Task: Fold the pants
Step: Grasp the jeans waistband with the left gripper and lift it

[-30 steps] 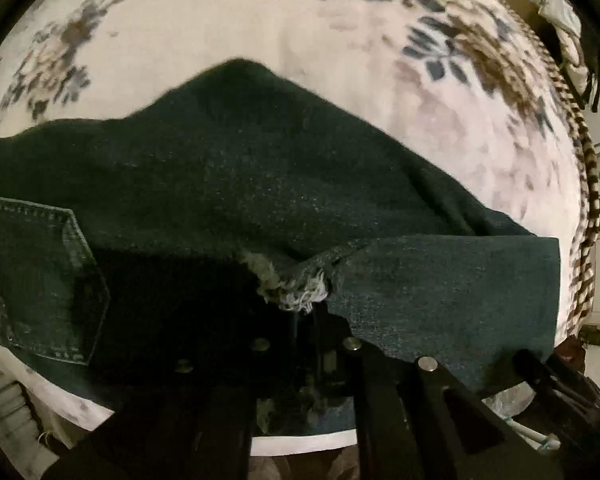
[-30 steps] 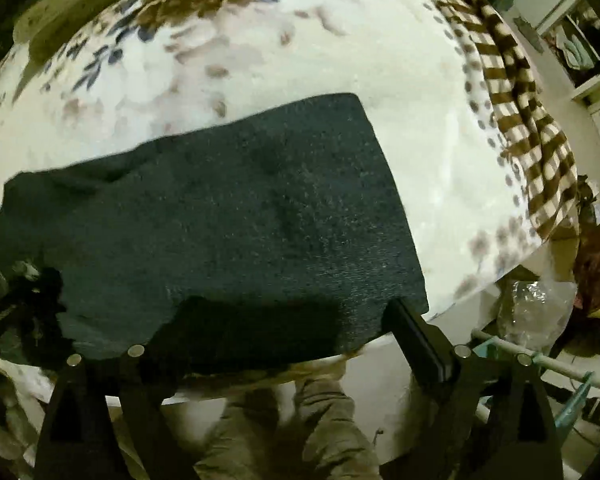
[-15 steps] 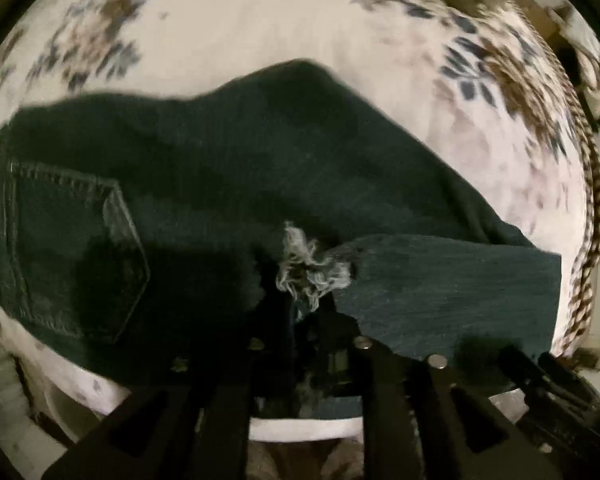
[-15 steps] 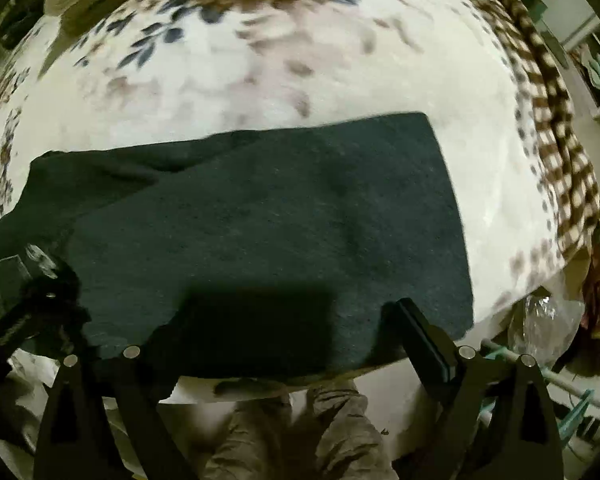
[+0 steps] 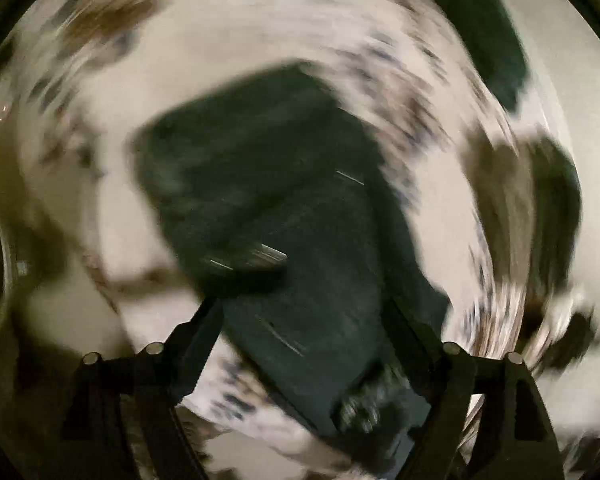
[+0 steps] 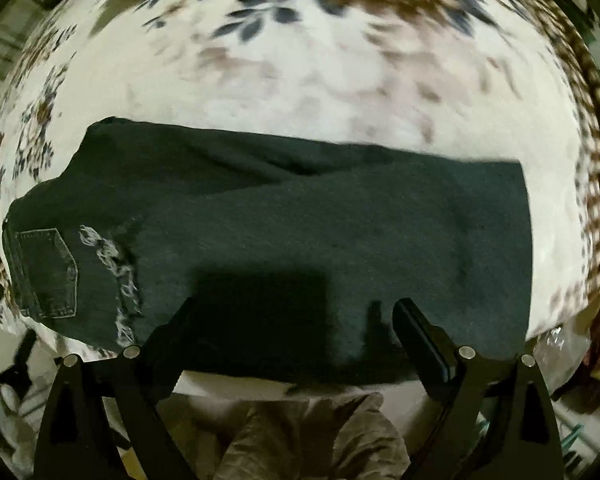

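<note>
Pants [image 6: 300,220] lie folded on floral sheet [image 6: 300,80], no writing legible

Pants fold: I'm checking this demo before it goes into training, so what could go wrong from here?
The pants lie folded along the near edge of the floral bedspread, so a tug could slide them off. The left wrist view is heavily blurred, making any regrasp by the open left gripper uncertain. The frayed hem could snag a finger.

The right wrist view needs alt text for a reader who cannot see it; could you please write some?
Dark denim pants lie folded lengthwise and flat across a floral bedspread, back pocket and frayed hem at the left end. The open right gripper hovers at the near edge, its fingers holding nothing.
</note>
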`<state>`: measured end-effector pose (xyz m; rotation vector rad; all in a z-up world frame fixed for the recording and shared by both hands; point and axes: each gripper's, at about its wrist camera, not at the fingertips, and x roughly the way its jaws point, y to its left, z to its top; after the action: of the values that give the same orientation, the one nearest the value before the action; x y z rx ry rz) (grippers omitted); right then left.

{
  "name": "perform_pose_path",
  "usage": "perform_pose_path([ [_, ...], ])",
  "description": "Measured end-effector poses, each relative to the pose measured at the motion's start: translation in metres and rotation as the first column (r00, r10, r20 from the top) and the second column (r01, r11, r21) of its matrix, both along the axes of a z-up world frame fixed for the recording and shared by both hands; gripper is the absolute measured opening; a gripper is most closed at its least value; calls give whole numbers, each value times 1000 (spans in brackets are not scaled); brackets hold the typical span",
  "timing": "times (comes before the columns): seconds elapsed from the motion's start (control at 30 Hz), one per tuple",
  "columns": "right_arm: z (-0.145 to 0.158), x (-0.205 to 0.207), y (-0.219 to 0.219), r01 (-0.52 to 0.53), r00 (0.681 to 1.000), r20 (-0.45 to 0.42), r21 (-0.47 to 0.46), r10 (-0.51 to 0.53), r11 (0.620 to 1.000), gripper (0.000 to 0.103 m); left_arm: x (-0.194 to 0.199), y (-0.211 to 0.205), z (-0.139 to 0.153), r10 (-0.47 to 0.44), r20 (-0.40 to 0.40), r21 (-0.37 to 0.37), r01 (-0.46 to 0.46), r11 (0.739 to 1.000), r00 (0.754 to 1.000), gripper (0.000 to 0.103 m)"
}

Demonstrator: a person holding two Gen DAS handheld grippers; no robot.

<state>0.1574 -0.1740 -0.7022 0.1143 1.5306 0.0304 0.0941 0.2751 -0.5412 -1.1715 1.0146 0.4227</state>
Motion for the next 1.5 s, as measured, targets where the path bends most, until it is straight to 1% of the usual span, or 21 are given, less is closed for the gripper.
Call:
perform_pose_path([
  [0.07, 1, 6, 16, -24, 1000, -1, -6, 24, 1000, 96, -9, 15, -19, 87, 26, -64, -86, 994, 996, 70],
  [0.17, 0, 12, 37, -53, 999, 10, -2, 54, 999, 96, -13, 34, -39, 174, 59, -91, -168, 982, 983, 70],
  [0.23, -5, 4, 44, -75, 997, 6, 1, 75, 997, 96, -4, 38, -54, 189, 54, -114, -182, 977, 980, 70],
  [0.37, -12, 1, 57, -85, 996, -9, 25, 85, 996, 96, 5, 47, -54, 200, 77, -101, -192, 976, 977, 70],
  [0.43, -18, -4, 59, -82, 997, -12, 28, 82, 996, 96, 6, 52, -44, 228, 95, -115, -217, 969, 969, 62],
  [0.47, -23, -7, 59, -77, 997, -12, 29, 77, 997, 96, 9, 54, -44, 241, 106, -126, -227, 966, 965, 62],
  [0.53, -27, -9, 52, -70, 997, -10, 34, 70, 997, 96, 7, 52, -32, 224, 135, -105, -210, 972, 965, 62],
  [0.6, -24, -2, 49, -63, 998, -12, 31, 63, 998, 96, 12, 48, -27, 168, 143, -51, -162, 985, 975, 62],
  [0.63, -27, -3, 46, -56, 998, -19, 31, 56, 998, 96, 14, 48, -33, 158, 134, -44, -154, 987, 978, 62],
  [0.73, -30, -6, 35, -42, 999, -23, 38, 43, 998, 96, 17, 57, -63, 196, 126, -102, -183, 978, 973, 63],
  [0.8, -28, -7, 32, -45, 999, -10, 33, 45, 998, 96, 19, 60, -64, 223, 151, -114, -208, 972, 963, 60],
  [0.83, -26, -6, 28, -47, 999, -4, 28, 47, 999, 96, 18, 59, -61, 216, 162, -106, -200, 974, 963, 42],
  [0.9, -25, -9, 22, -46, 999, 11, 11, 46, 999, 96, 21, 51, -44, 155, 177, -33, -152, 988, 972, 27],
  [0.93, -25, -9, 18, -44, 999, 14, -1, 44, 999, 96, 23, 45, -30, 115, 181, 29, -122, 992, 977, 24],
  [1.07, -24, -14, -3, -5, 999, 32, -6, 5, 1000, 96, 29, 22, 23, 1, 204, 174, -37, 984, 979, 21],
  [1.13, -21, -19, -15, 13, 999, 40, 8, -13, 1000, 96, 36, -5, 64, -107, 227, 285, 39, 958, 968, 21],
  [1.17, -20, -21, -20, 17, 999, 43, 15, -18, 1000, 96, 39, -15, 76, -140, 231, 319, 61, 946, 963, 20],
  [1.23, -15, -27, -36, 31, 998, 52, 30, -33, 999, 96, 45, -54, 114, -268, 250, 414, 148, 898, 930, 20],
  [1.3, -10, -31, -60, 46, 997, 58, 47, -49, 998, 96, 49, -89, 136, -363, 250, 471, 215, 856, 897, 20],
  [1.4, -4, -40, -101, 73, 995, 64, 59, -77, 996, 96, 55, -164, 156, -536, 241, 529, 354, 771, 809, 20],
  [1.5, -1, -57, -155, 117, 991, 65, 50, -120, 992, 96, 60, -235, 144, -668, 174, 564, 482, 670, 724, 19],
])
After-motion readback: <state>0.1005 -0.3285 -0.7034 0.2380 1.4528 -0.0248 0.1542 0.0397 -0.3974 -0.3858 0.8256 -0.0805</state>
